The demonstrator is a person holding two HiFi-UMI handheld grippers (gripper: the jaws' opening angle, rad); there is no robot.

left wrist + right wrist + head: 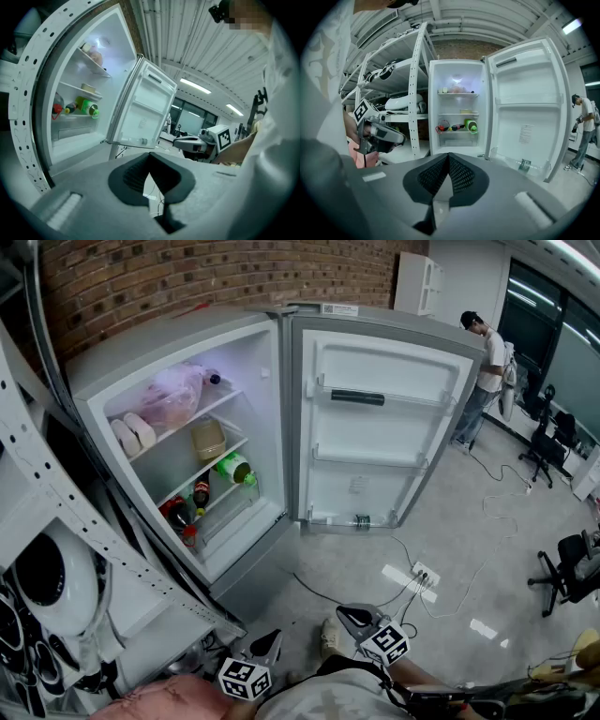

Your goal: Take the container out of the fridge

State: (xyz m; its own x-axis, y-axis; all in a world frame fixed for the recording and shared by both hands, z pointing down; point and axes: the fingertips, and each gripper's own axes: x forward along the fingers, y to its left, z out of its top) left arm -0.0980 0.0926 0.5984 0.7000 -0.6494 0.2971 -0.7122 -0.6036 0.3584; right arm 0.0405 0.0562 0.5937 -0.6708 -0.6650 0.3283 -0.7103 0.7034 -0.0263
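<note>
The fridge (178, 352) stands open, its door (375, 418) swung out to the right. A tan lidded container (208, 439) sits on the middle shelf; it also shows small and far off in the left gripper view (87, 87) and the right gripper view (465, 111). My left gripper (272, 638) and right gripper (345, 615) hang low near my body, well short of the fridge. Both are shut with nothing between them: the left gripper's (149, 157) tips meet, and so do the right gripper's (449, 155).
A pink bag (173, 395) lies on the top shelf, with a green bottle (234, 468) and darker bottles (187, 507) below the container. A white rack (56, 521) stands at the left. A power strip (424, 574) and cables lie on the floor. A person (483, 371) and office chairs (572, 568) are at the right.
</note>
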